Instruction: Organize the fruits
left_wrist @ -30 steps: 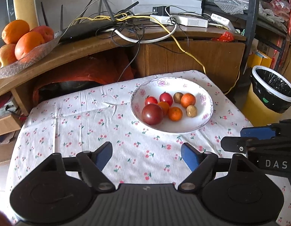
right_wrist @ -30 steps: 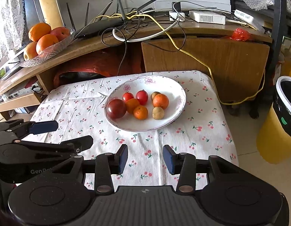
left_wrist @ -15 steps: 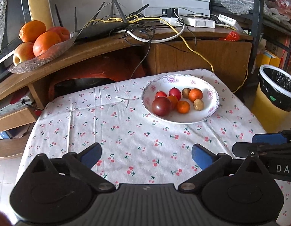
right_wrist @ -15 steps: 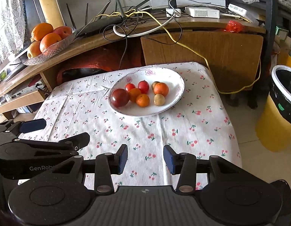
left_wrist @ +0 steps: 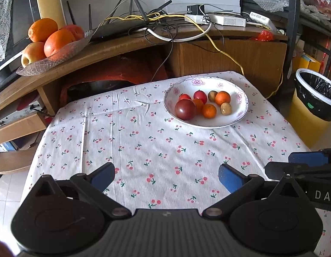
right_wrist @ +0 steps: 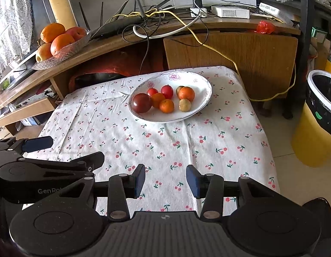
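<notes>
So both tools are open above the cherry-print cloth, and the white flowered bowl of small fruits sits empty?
Not quite. Both tools, left and right, are open above the cherry-print cloth, but the flowered bowl holds small fruits, as the right wrist view shows.

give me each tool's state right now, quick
Left tool: open, holding nothing, above the tablecloth.
Right tool: open, holding nothing, short of the fruit bowl.
</notes>
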Tool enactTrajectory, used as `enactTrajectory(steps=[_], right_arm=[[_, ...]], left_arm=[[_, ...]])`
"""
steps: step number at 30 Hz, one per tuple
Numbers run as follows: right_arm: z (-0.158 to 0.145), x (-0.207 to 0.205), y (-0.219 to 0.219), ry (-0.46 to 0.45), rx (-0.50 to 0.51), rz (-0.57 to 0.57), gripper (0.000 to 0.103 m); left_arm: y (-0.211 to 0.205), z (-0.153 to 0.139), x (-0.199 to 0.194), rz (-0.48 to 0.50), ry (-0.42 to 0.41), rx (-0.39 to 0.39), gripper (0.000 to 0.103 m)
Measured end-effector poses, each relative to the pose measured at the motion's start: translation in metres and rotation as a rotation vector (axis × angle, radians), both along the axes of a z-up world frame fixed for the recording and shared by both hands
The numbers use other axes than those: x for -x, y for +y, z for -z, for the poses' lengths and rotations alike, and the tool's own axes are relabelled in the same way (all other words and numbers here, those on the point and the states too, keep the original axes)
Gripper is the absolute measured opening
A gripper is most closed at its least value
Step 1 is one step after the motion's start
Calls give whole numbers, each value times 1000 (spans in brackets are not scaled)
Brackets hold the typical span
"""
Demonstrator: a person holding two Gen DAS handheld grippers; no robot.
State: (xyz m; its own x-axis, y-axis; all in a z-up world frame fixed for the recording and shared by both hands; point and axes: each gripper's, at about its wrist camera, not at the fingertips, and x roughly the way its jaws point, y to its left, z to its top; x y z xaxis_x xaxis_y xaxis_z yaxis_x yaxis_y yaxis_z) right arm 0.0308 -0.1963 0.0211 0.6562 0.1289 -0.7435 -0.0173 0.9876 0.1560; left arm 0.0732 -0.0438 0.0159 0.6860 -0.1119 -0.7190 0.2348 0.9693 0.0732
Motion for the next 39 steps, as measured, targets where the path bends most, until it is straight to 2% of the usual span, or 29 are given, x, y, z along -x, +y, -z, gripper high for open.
enactTrajectory(steps=[7,17,39], right_arm=[[2,6,6,11,3,-7,39],[5,14,13,28,18,-19,40],[6,30,25,30,25,-36,40]], left_arm=[[5,4,8,-24,15,12,103],[6,6,17,-47,23,-23,103],[18,9,37,-82,37,-4,103]])
